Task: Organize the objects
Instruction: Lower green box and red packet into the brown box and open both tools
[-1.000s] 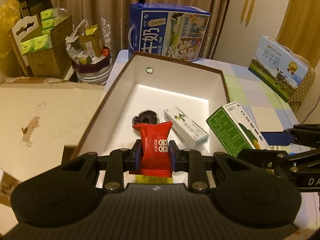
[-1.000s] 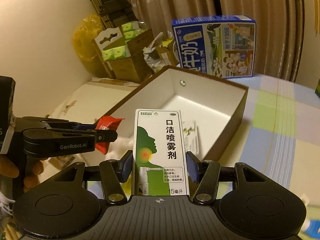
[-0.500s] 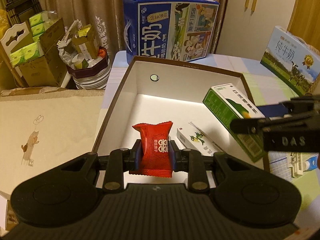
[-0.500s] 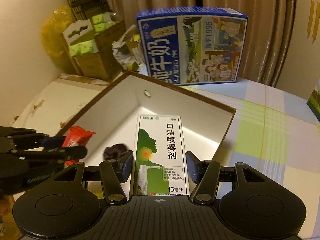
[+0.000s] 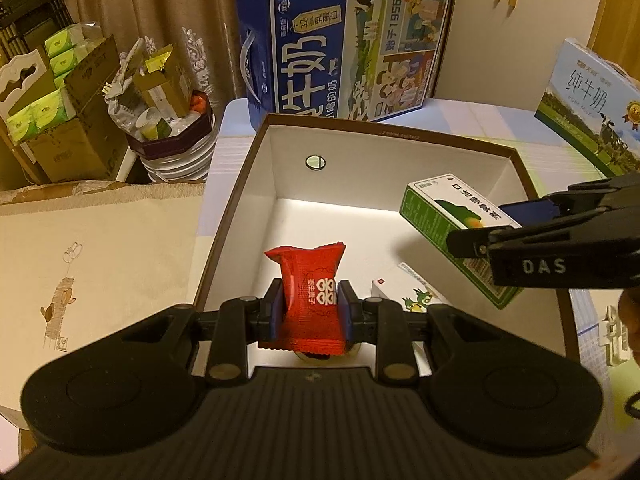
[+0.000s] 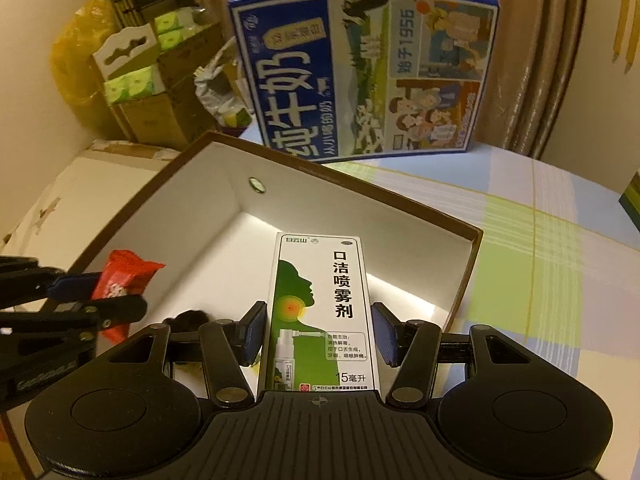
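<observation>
Left gripper (image 5: 310,312) pinching red candy packet (image 5: 310,296) | right gripper (image 6: 318,334) clamping green spray carton (image 6: 320,312) | both over open box (image 5: 360,184)

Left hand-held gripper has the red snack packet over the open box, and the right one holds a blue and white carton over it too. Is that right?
Not quite. The right hand-held gripper holds a green and white carton, not a blue and white one; the right wrist view shows it. The rest stands: the left hand-held gripper clamps the red snack packet over the open box.
</observation>
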A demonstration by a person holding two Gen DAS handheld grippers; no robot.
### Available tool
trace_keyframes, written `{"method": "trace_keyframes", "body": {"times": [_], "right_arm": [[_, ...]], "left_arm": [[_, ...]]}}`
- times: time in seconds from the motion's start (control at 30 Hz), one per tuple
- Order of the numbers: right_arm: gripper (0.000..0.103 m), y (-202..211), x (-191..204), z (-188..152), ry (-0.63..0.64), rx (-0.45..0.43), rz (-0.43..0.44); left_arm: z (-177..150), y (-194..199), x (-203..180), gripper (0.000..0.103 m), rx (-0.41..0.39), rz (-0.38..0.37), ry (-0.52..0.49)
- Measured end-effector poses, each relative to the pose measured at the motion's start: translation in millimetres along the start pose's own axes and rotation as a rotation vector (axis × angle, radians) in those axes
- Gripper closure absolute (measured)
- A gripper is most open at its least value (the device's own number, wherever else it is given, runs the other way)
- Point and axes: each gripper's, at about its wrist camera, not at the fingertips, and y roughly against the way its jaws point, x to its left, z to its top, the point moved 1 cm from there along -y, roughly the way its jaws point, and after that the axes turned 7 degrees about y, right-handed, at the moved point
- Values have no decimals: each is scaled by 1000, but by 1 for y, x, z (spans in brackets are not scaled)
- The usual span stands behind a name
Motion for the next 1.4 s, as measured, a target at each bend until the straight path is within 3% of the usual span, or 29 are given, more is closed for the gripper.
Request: {"method": "trace_keyframes", "body": {"times": [0.37, 0.83, 0.87, 0.93, 1.4], "right_arm": [[51, 10, -10, 1, -16, -65, 5], [51, 24, 0, -12, 60, -46, 38], [51, 26, 2, -13, 64, -48, 42], [51, 28, 3, -15, 67, -47, 52], [47, 66, 18, -36, 45, -77, 108]], "left_arm": [[1, -12, -1, 80, 20, 1, -6], [9, -19, -7, 79, 7, -22, -18], [10, -18, -7, 77, -5, -20, -16], [11, -15, -7, 60, -20, -24, -15], [0, 21, 0, 36, 2, -27, 18]]}}
